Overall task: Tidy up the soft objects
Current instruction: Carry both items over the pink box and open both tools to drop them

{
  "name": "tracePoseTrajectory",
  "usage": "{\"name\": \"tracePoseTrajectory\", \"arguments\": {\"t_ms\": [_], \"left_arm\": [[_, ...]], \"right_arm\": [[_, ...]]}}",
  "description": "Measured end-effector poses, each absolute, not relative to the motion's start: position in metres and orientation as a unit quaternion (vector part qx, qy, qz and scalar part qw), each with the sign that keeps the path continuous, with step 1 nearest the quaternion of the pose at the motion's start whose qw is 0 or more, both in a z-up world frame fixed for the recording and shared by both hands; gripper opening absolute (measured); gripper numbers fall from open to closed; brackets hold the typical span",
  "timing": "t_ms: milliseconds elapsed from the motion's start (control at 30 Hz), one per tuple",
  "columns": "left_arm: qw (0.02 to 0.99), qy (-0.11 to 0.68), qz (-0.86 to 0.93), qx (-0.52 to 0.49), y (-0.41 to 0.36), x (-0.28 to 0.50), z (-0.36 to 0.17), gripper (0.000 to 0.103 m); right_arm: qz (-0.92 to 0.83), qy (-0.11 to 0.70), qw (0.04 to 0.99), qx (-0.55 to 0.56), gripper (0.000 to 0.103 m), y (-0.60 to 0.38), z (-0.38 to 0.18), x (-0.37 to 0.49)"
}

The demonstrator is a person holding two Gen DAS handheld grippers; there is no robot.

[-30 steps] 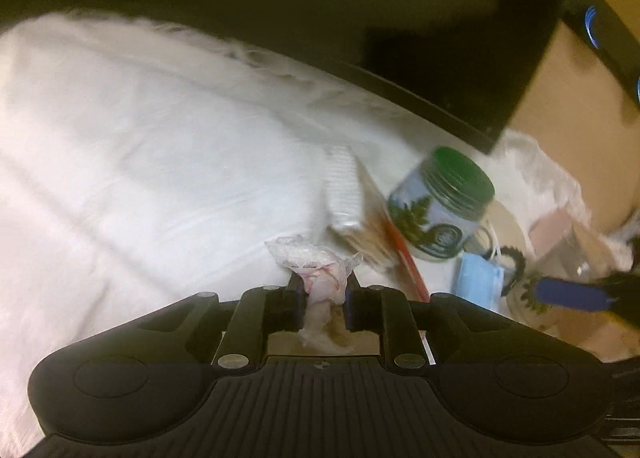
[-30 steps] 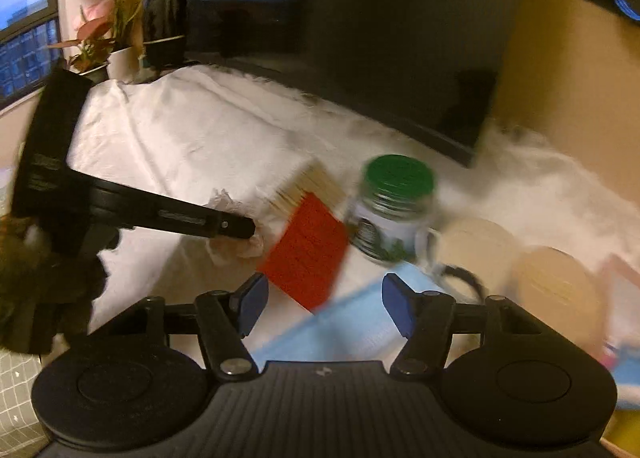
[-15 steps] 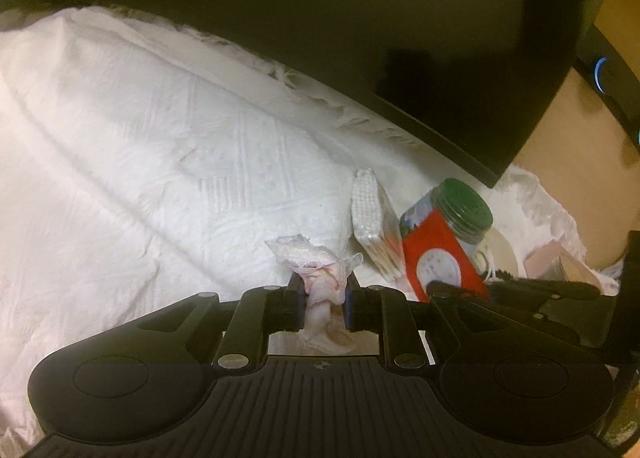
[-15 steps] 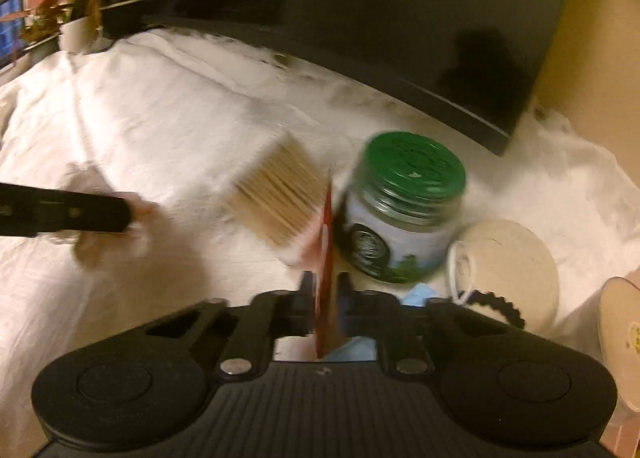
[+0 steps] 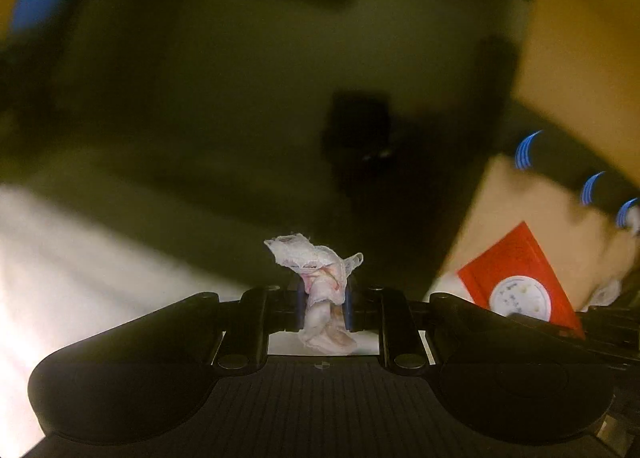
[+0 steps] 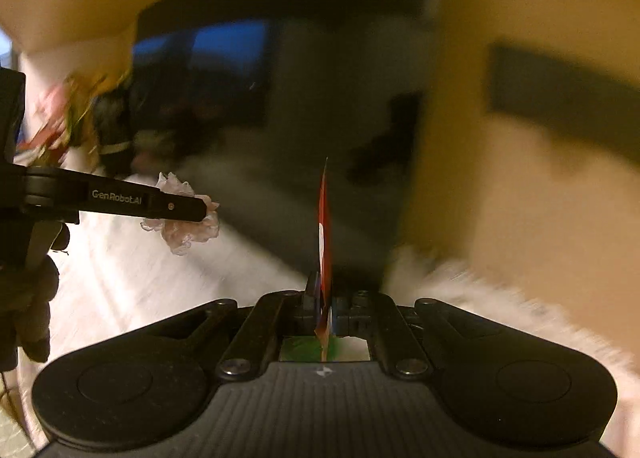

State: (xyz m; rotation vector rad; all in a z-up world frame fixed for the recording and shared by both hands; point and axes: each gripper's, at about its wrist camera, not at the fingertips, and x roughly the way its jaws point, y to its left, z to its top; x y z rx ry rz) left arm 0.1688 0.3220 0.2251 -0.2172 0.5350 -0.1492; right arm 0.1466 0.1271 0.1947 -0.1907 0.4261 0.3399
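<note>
Two loads aloft, left gripper (image 5: pixel 323 300) pinching crumpled tissue (image 5: pixel 316 258) (pink-stained), right gripper (image 6: pixel 325 300) clamping red packet (image 6: pixel 325 218) edge-on

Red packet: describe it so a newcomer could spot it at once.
Find the white cloth below the dark screen. Above it, the right gripper pinches a flat red packet with a white round label. The left gripper holds crumpled white gauze instead.

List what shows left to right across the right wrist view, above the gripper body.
Gloved hand → left gripper clamping a crumpled tissue → red packet, edge-on in the right gripper → blurred white cloth.
</note>
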Motion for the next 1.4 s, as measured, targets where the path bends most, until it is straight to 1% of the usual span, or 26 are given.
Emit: {"name": "tracePoseTrajectory", "arguments": {"t_ms": [100, 267, 600, 767, 867, 900, 933, 967, 1033, 1067, 1133, 1200, 1300, 1400], "left_arm": [[0.953, 0.253, -0.129, -0.111, 0.287, 0.183, 0.241, 0.02], [0.935, 0.26, -0.218, -0.106, 0.223, 0.196, 0.241, 0.021], [0.874, 0.313, -0.357, -0.102, 0.104, 0.216, 0.209, 0.021], [0.838, 0.36, -0.395, -0.109, 0.063, 0.215, 0.182, 0.022], [0.816, 0.387, -0.408, -0.134, 0.041, 0.219, 0.161, 0.023], [0.807, 0.393, -0.414, -0.15, 0.038, 0.222, 0.155, 0.027], [0.799, 0.402, -0.418, -0.159, 0.031, 0.224, 0.144, 0.032], [0.798, 0.414, -0.414, -0.143, 0.022, 0.225, 0.135, 0.035], [0.809, 0.443, -0.382, -0.053, 0.002, 0.222, 0.118, 0.036], [0.812, 0.444, -0.38, -0.018, -0.005, 0.218, 0.111, 0.036], [0.81, 0.439, -0.388, 0.003, -0.011, 0.212, 0.104, 0.036], [0.815, 0.417, -0.401, -0.028, -0.006, 0.209, 0.108, 0.036], [0.829, 0.372, -0.403, -0.105, 0.01, 0.213, 0.122, 0.036], [0.826, 0.374, -0.392, -0.157, 0.021, 0.226, 0.127, 0.036]], "right_arm": [[0.12, 0.194, 0.97, -0.084, 0.005, 0.09, 0.214, 0.142], [0.042, 0.19, 0.979, -0.063, 0.005, 0.035, 0.225, 0.135], [-0.062, 0.214, 0.975, -0.021, 0.005, -0.071, 0.23, 0.103], [-0.083, 0.241, 0.967, 0.014, 0.005, -0.112, 0.219, 0.094], [-0.081, 0.265, 0.96, 0.035, 0.005, -0.128, 0.206, 0.101], [-0.08, 0.271, 0.958, 0.041, 0.005, -0.132, 0.201, 0.104], [-0.079, 0.278, 0.956, 0.047, 0.005, -0.135, 0.197, 0.106], [-0.079, 0.285, 0.954, 0.052, 0.005, -0.138, 0.192, 0.108], [-0.078, 0.297, 0.95, 0.061, 0.005, -0.143, 0.185, 0.115], [-0.078, 0.302, 0.948, 0.064, 0.005, -0.145, 0.181, 0.118], [-0.072, 0.312, 0.945, 0.064, 0.005, -0.147, 0.176, 0.124], [-0.06, 0.323, 0.942, 0.065, 0.005, -0.147, 0.17, 0.132], [-0.054, 0.34, 0.937, 0.049, 0.005, -0.142, 0.157, 0.145], [-0.051, 0.36, 0.931, 0.023, 0.005, -0.138, 0.138, 0.155]]}}
